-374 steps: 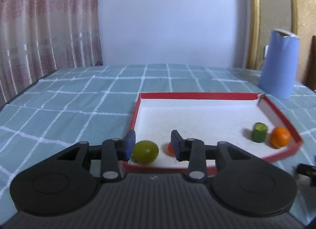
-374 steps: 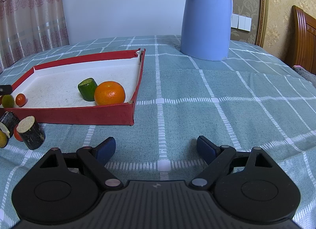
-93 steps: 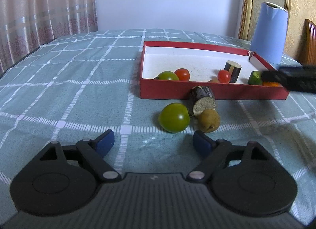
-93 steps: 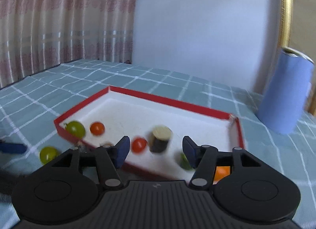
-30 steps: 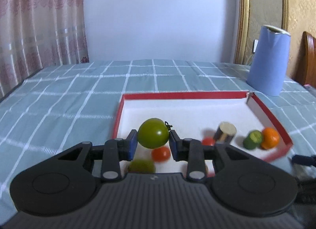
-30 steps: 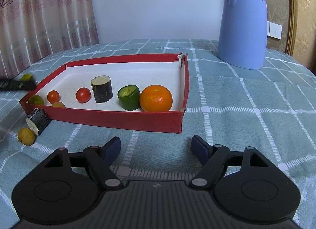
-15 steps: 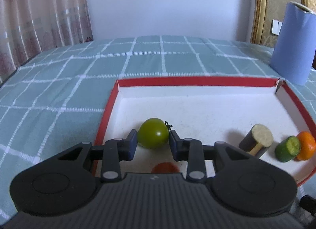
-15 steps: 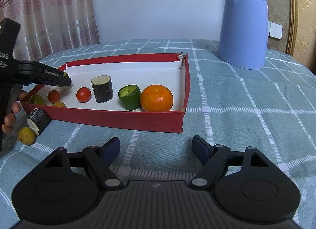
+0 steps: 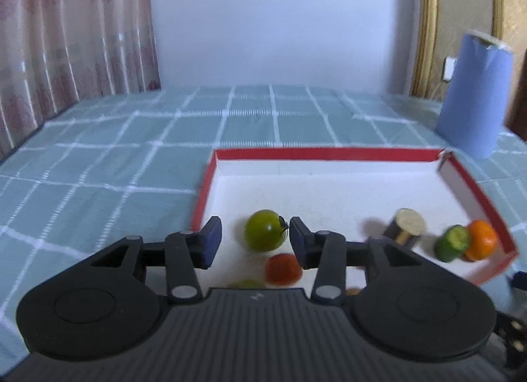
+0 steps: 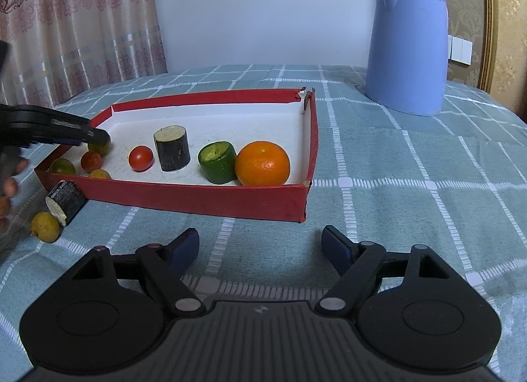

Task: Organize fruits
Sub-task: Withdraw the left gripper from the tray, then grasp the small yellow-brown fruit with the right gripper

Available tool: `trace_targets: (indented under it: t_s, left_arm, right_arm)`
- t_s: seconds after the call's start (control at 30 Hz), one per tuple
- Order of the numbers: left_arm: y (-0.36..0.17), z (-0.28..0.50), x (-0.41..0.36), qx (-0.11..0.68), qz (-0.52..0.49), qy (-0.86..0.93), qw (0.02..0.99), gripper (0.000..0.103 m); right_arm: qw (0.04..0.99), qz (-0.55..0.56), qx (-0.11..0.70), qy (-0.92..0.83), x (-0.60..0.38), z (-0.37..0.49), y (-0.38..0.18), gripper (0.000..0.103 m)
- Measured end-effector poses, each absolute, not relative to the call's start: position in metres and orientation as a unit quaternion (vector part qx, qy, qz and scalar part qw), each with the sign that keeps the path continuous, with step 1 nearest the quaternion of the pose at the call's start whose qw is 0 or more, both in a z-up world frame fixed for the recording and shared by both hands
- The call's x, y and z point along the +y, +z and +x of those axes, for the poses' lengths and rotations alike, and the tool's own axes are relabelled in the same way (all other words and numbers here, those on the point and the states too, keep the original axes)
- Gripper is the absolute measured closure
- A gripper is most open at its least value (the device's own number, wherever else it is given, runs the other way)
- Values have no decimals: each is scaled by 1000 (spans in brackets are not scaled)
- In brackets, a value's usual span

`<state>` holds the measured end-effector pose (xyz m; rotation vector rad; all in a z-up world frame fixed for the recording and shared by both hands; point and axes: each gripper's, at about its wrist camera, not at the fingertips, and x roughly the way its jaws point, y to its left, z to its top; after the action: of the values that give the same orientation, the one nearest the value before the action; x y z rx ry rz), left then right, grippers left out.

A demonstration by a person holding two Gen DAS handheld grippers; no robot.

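Note:
In the left wrist view a green tomato (image 9: 265, 230) rests on the white floor of the red tray (image 9: 329, 154), near its left wall. My left gripper (image 9: 254, 238) straddles it with the jaws opening; the left pad stands clear of it and the right pad sits by its stem. The right wrist view shows the left gripper (image 10: 98, 139) over the tray's (image 10: 210, 197) left corner, half hiding the tomato (image 10: 100, 148). My right gripper (image 10: 260, 242) hangs open over the cloth before the tray, holding nothing.
The tray holds an orange (image 10: 262, 163), a cucumber piece (image 10: 218, 161), a dark cylinder (image 10: 172, 148) and cherry tomatoes (image 10: 140, 158). Outside its left corner lie a dark cylinder piece (image 10: 66, 202) and a small yellow fruit (image 10: 45, 226). A blue kettle (image 10: 408, 42) stands behind.
The left gripper's jaws have spread off the green tomato, which now sits on the tray floor, and the gripper has drawn back a little. The right gripper has kept still.

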<state>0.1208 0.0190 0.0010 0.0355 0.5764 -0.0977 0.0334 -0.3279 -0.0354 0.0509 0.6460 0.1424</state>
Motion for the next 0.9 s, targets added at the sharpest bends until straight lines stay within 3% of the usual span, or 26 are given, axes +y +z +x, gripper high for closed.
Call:
trace_targets:
  t_s: [0.4,0.77,0.9]
  left_arm:
    - [-9,30,60,286,8,-45,957,52]
    - [-36,44,84,322,-5,2,947,51]
    - [-40,47,83,317,-1,12,948,42]
  right_arm:
    - [946,25,317,71,-328,33,-35,21]
    - [944,42,296,140,-295,10,-22,21]
    - [943,5,280,181,-256,0,-14,21]
